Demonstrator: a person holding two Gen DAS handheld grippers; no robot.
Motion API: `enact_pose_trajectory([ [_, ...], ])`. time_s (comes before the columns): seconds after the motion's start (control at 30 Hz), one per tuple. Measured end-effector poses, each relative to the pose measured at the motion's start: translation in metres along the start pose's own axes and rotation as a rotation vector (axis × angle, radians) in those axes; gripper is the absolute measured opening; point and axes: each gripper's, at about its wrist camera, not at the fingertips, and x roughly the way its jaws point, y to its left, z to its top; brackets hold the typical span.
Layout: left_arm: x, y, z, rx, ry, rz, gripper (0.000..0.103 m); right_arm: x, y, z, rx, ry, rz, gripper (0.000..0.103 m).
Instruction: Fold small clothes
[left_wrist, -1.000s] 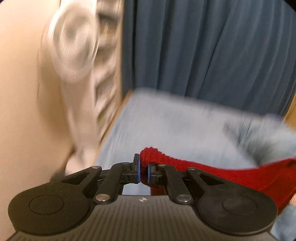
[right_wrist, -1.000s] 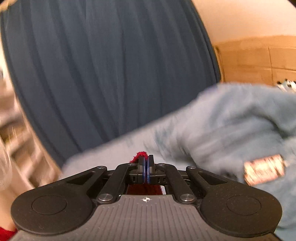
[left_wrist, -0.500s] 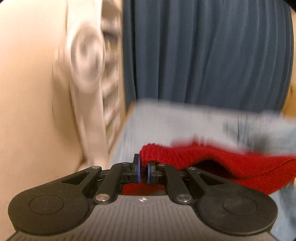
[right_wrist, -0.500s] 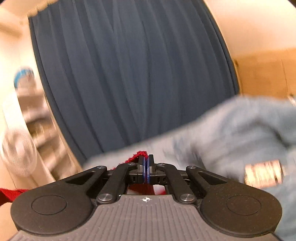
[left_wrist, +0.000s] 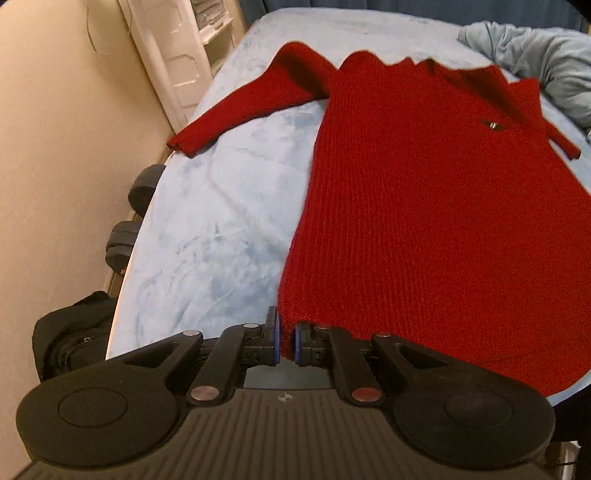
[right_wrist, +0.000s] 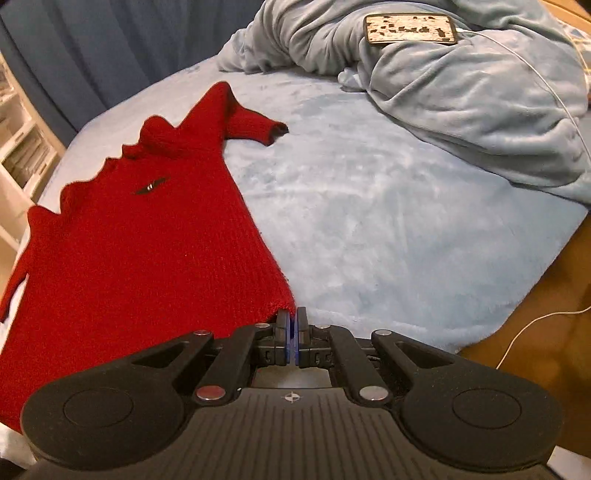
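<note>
A red knit sweater (left_wrist: 424, 206) lies spread flat on the light blue bed cover (left_wrist: 221, 221), collar away from me and hem towards me. Its left sleeve (left_wrist: 243, 107) stretches out towards the bed's left edge. The short-looking right sleeve (right_wrist: 255, 125) points right. My left gripper (left_wrist: 285, 339) is shut on the hem's left corner, low over the cover. In the right wrist view the sweater (right_wrist: 147, 240) fills the left half, and my right gripper (right_wrist: 292, 339) is shut on the hem's right corner.
A crumpled blue blanket (right_wrist: 461, 81) is heaped at the far right with a phone (right_wrist: 410, 29) and a white cable (right_wrist: 554, 96) on it. Left of the bed stand a white drawer unit (left_wrist: 173, 55), dumbbells (left_wrist: 123, 243) and a black bag (left_wrist: 70, 332).
Both grippers have dropped from up in front of the dark curtain down to the bed. The red sweater, which hung bunched between them, now lies spread out flat.
</note>
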Motion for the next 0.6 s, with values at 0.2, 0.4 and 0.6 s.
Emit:
enact_pose_trajectory([
  [0.2, -0.029, -0.004, -0.007, 0.015, -0.031, -0.013, 0.007, -0.028, 0.0, 0.002, -0.06, -0.016, 0.026, 0.001],
  [0.4, 0.0, 0.002, -0.031, -0.002, 0.057, -0.078, 0.043, 0.011, 0.003, -0.029, -0.197, 0.162, -0.088, 0.006],
  [0.6, -0.02, 0.061, -0.016, -0.17, -0.132, -0.092, 0.102, -0.013, 0.028, -0.009, -0.265, 0.096, -0.091, 0.054],
])
